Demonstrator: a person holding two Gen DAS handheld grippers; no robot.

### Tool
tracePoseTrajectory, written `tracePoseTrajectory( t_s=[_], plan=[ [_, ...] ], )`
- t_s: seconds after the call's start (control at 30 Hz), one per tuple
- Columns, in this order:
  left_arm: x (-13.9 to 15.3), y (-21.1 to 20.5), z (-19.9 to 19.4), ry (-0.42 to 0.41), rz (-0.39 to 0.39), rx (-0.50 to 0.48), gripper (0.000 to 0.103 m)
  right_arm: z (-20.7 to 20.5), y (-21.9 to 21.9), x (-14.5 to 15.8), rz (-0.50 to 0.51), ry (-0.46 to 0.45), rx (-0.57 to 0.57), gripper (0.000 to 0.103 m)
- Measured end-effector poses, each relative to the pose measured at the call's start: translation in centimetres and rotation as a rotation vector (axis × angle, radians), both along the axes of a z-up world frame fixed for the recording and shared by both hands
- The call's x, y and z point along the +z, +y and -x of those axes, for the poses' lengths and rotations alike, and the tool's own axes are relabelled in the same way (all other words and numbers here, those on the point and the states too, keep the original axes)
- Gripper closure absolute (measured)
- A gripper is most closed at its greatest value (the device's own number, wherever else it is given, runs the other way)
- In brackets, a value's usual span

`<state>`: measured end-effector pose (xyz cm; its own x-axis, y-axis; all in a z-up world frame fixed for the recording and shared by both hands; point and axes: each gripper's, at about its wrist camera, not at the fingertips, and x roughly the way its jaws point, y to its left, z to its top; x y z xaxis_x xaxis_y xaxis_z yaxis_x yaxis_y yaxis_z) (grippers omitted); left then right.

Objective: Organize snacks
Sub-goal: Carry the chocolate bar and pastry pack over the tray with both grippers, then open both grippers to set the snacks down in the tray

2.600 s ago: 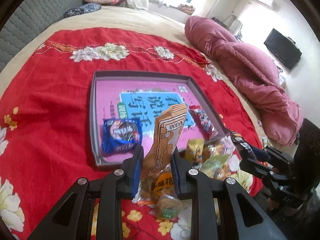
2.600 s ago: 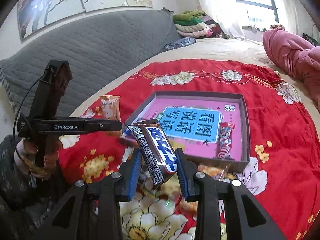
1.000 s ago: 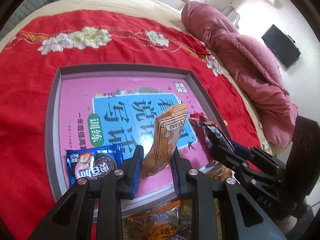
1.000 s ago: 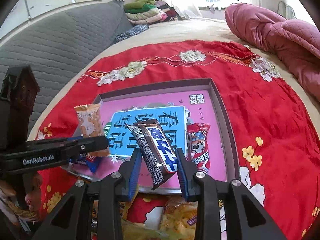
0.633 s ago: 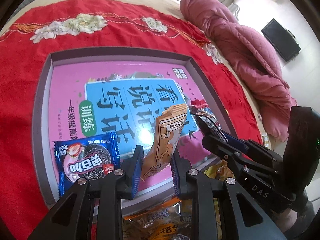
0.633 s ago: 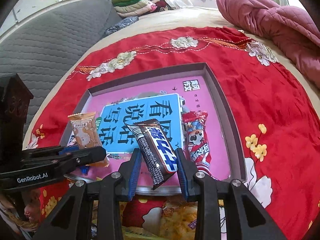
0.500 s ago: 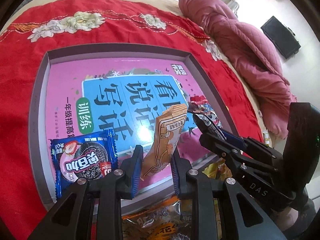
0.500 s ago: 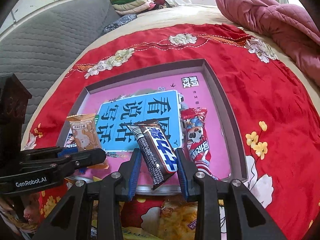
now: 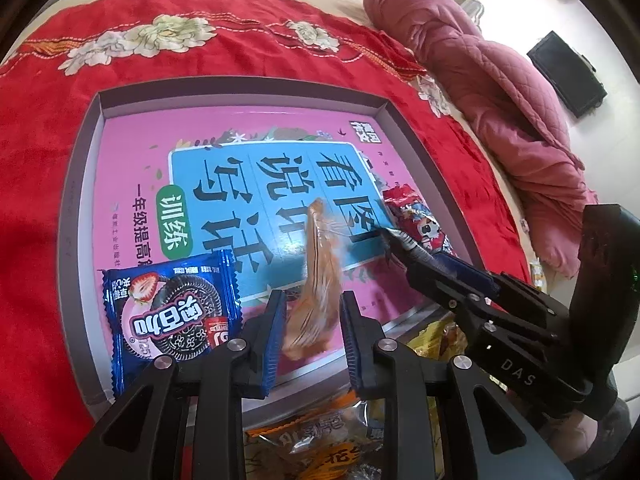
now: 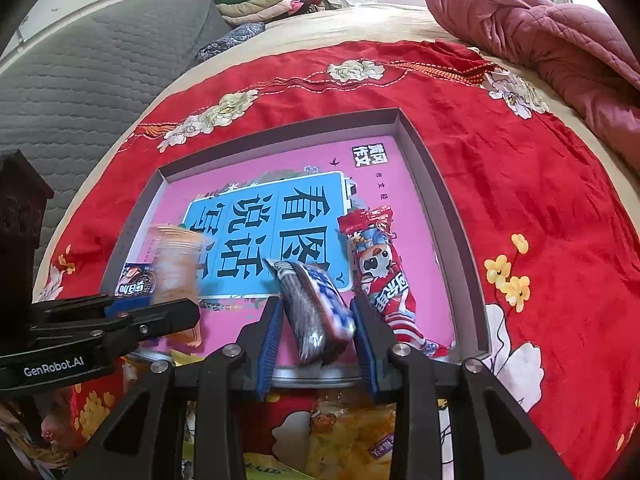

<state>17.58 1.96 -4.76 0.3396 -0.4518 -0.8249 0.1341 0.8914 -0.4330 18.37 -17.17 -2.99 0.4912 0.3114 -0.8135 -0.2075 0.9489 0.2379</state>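
Red floral cloth (image 10: pixel 540 184) covered the bed, with a pink quilt (image 10: pixel 560 28) bunched at the far side and a grey padded headboard (image 10: pixel 80 92) beyond. On the cloth lay a shallow grey-walled tray (image 9: pixel 82 184), its floor showing a pink and blue printed sheet. Two snacks were already down in it: a blue cookie packet (image 9: pixel 172 312) in the near left corner and a red wafer bar (image 10: pixel 384 276) along the right side. Over the tray's near edge the left gripper (image 9: pixel 312 328) was clamped on an orange snack pouch (image 9: pixel 320 280), blurred in both views, and beside it the right gripper (image 10: pixel 316 332) was clamped on a dark chocolate bar (image 10: pixel 316 308), also smeared. Both packets were held above the tray floor, not yet set down. More loose packets (image 10: pixel 348 436) lay on the cloth just in front of the tray, so I judged the sorting to be only partly done.
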Motion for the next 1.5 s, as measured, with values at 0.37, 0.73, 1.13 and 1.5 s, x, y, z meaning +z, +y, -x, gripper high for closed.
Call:
tracePoseTrajectory(
  t_s=[0.37, 0.73, 1.13, 1.5],
  plan=[
    [0.4, 0.3, 0.1, -0.009, 0.012, 0.005, 0.075, 0.0, -0.3, 0.6, -0.005, -0.013, -0.011, 0.068],
    [0.9, 1.2, 0.1, -0.018, -0.002, 0.029, 0.074, 0.2, -0.9, 1.6, -0.010, -0.044, -0.023, 0.068],
    [3.4, 1.9, 0.7, -0.074, 0.020, 0.038, 0.058, 0.9, -1.9, 3.2, -0.031, -0.083, -0.026, 0.067],
    [5.7, 3.0, 1.7, -0.124, 0.013, 0.057, 0.054, 1.7, -2.6, 4.8, -0.048, -0.116, -0.019, 0.061]
  ],
)
